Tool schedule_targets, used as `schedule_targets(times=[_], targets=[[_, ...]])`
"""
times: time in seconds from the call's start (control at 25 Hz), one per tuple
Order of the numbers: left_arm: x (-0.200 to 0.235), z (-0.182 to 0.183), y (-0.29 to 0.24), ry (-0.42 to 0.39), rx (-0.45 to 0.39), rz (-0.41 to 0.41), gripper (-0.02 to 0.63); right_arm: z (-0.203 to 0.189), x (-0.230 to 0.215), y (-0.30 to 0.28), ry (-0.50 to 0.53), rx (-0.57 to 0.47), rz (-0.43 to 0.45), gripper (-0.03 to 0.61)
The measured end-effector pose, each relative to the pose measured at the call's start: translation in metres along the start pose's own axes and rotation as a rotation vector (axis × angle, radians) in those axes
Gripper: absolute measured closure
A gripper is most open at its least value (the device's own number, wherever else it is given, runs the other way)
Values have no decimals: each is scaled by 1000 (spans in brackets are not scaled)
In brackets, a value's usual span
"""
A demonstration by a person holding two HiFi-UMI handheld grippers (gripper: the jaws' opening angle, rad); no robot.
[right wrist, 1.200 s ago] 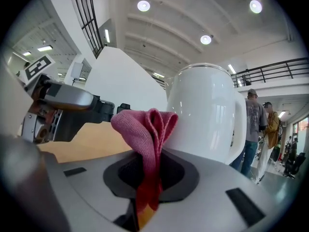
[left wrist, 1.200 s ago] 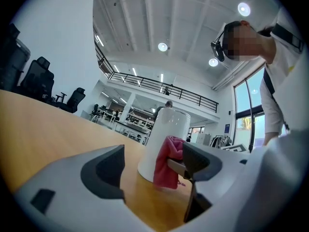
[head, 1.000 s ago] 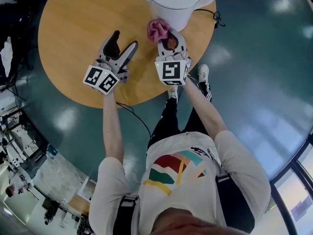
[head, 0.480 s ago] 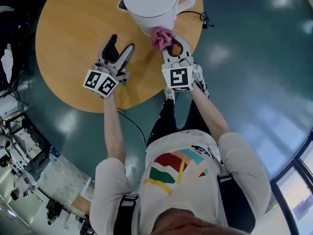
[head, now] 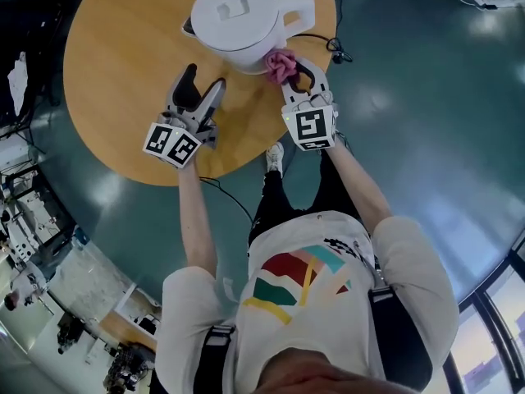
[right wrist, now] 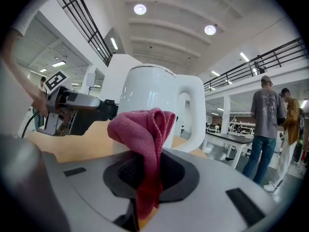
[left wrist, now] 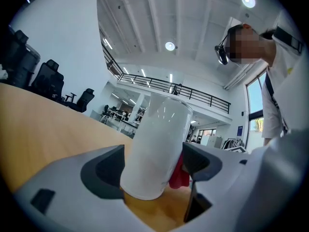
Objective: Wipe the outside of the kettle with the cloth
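In the head view, the white kettle (head: 238, 19) is seen standing on the round table (head: 123, 72). The pink cloth (head: 281, 64) is clenched in the right gripper (head: 299, 72) and pressed to the kettle's side below the handle. The left gripper (head: 201, 84) is held released just beside the body, so the kettle is not braced and could be pushed across the table or tipped by a firm stroke. In the left gripper view, the jaws are shown apart, with the kettle ahead of them and unclasped. In the right gripper view, the cloth is seen pinched by a narrow fold only, so it could be dragged out by friction.
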State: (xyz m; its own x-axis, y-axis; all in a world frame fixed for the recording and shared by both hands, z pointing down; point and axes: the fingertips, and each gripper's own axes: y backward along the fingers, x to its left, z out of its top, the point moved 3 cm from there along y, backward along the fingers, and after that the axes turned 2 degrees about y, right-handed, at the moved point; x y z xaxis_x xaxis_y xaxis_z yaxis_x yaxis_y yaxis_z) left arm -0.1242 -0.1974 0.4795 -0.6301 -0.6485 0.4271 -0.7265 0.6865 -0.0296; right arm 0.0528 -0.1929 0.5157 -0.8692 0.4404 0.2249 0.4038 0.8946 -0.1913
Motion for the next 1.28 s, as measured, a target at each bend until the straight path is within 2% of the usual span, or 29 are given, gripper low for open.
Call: schedule_targets(times=[0.16, 0.48, 0.76, 0.92, 1.0, 1.08, 1.16, 1.28], targets=[[-8, 2, -5, 1, -28, 48, 196, -6, -16, -4, -21, 6, 64, 531], [-16, 3, -9, -9, -65, 129, 196, -11, -44, -22, -45, 20, 116, 531], [-35, 10, -7, 7, -102, 133, 196, -7, -51, -16, -46, 57, 125, 531], [-71, 27, -5, 26, -172, 98, 196, 9, -58, 13, -63, 62, 84, 531], [-91, 29, -5, -4, -183, 130, 198, 16, -63, 30, -81, 62, 51, 531], [-110, 25, -10, -74, -164, 162, 198, 20, -69, 45, -107, 66, 10, 531], [-130, 21, -19, -141, -135, 147, 196, 26, -75, 55, -128, 63, -25, 531], [-141, 26, -30, -168, -136, 123, 196, 36, -78, 62, -134, 47, -46, 531]])
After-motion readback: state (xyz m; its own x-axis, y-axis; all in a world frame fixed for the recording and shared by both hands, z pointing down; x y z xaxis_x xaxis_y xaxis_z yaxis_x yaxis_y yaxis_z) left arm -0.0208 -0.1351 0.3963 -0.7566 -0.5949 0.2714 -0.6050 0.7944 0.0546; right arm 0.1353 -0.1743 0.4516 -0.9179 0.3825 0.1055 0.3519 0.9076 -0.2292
